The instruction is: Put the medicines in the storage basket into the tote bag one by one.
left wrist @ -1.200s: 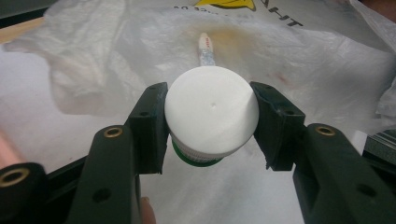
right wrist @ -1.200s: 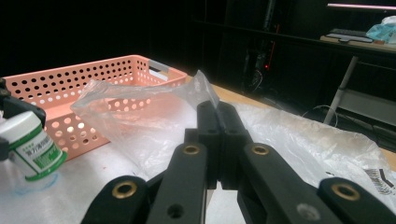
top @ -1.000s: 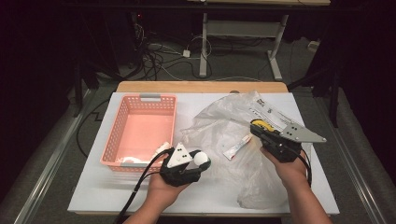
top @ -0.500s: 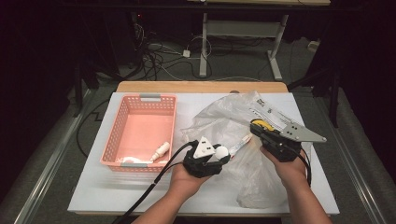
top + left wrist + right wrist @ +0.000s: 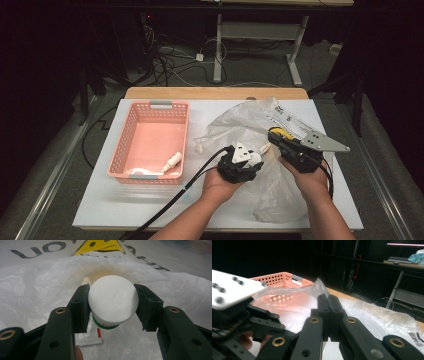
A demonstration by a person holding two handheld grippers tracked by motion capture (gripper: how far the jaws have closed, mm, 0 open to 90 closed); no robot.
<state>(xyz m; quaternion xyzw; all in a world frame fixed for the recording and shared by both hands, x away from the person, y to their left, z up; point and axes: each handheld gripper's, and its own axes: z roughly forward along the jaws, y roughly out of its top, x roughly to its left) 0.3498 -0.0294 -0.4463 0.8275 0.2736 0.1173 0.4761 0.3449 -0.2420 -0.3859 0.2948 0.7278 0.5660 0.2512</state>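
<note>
My left gripper is shut on the round white cap of a tube with a green ring under the cap. The tube hangs just over the clear plastic bag. In the high view the left gripper sits at the bag's near edge, mid-table. My right gripper is shut on a fold of the bag and holds it raised. From above, the right gripper is just right of the left one.
A pink perforated basket stands on the white board's left half, holding a small white bottle and another white item. The basket lies beyond the raised fold. Cables trail off the front edge.
My left gripper has moved right from the basket's near corner to the bag, carrying the white-capped tube. The right gripper has stayed put, holding the bag.
</note>
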